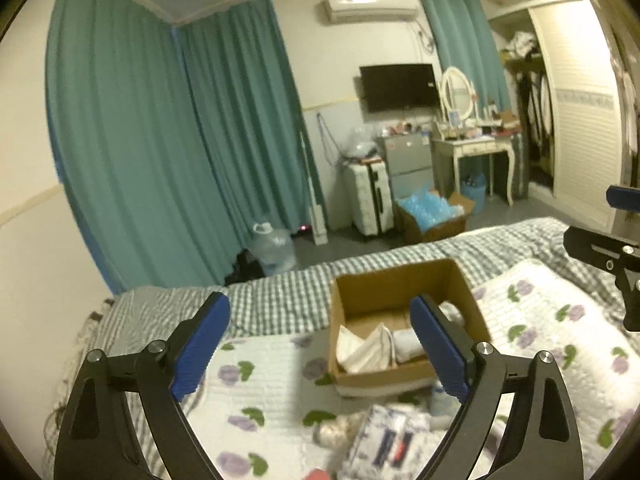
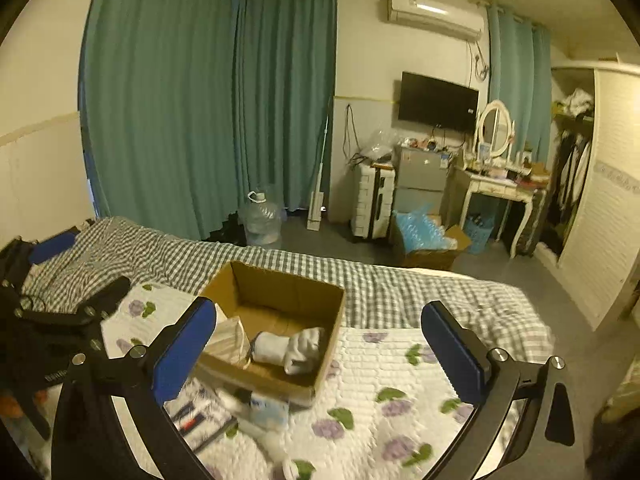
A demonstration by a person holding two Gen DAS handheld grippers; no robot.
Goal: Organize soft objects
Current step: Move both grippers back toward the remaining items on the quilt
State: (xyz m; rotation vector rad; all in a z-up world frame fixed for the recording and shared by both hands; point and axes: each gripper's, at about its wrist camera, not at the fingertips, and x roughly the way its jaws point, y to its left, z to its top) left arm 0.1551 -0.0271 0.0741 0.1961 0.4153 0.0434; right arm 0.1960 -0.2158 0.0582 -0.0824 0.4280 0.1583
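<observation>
Teal curtains (image 2: 208,92) along pale walls, wall-mounted air conditioner (image 2: 436,12), black television (image 2: 438,101), white dressing table (image 2: 500,190) with oval mirror (image 2: 495,127), grey floor (image 2: 340,240), open wardrobe (image 2: 570,168), dim yellowish light

no writing can be read in either view. the patterned packet (image 1: 394,438) lying on the bed in front of the cardboard box (image 1: 400,312) carries dark blue and red marks, but they are too blurred to make out. the small white and blue packet (image 2: 269,408) beside it shows a blue patch that cannot be read. faint pale lettering on the black body of the left tool (image 2: 56,376) is too small to tell.
</observation>
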